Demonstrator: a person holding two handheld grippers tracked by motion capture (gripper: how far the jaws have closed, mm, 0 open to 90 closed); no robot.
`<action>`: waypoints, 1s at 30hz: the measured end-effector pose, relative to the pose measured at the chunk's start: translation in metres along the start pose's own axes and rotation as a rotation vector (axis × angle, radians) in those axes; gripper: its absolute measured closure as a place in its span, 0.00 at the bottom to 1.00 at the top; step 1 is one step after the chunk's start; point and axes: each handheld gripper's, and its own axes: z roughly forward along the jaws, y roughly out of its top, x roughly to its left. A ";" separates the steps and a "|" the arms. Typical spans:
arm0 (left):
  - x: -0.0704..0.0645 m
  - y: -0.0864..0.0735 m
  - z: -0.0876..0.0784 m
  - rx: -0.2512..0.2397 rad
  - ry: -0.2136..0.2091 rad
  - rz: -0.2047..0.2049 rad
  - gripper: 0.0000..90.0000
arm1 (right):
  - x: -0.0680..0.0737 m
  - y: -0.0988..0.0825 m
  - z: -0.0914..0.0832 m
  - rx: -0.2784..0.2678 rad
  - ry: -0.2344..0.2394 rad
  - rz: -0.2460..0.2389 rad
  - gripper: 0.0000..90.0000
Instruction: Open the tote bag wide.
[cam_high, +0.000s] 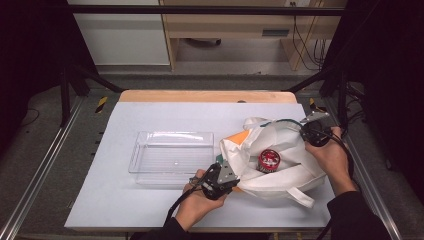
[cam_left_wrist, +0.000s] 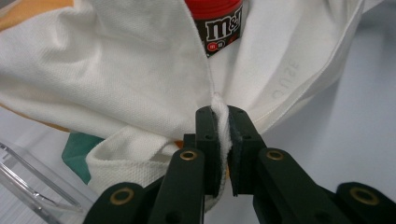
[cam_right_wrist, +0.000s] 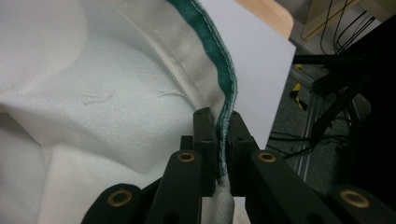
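Right gripper (cam_right_wrist: 222, 135) pinches the bag (cam_right_wrist: 93, 107) — its green-trimmed edge.

Grey floor (cam_high: 45, 150), wooden furniture (cam_high: 230, 25) behind, black frame (cam_high: 200, 10).

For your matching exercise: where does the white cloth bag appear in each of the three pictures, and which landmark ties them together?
High view: the white cloth bag lies right of centre, mouth held open.
Left gripper view: it fills the upper half, its hem pinched by the left gripper.
Right gripper view: it covers the left and centre, its green edge clamped in the right gripper.
Shared landmark: the pale blue table sheet.
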 end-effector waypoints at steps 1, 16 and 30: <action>0.000 -0.001 0.001 0.002 0.000 -0.002 0.94 | 0.003 -0.001 0.004 0.011 0.008 -0.006 0.96; 0.000 -0.005 0.003 -0.007 -0.009 -0.011 0.94 | 0.013 -0.014 0.019 0.044 0.076 0.019 0.95; 0.004 0.017 -0.014 -0.033 0.041 -0.014 0.63 | 0.009 -0.011 -0.036 -0.149 0.048 0.114 0.43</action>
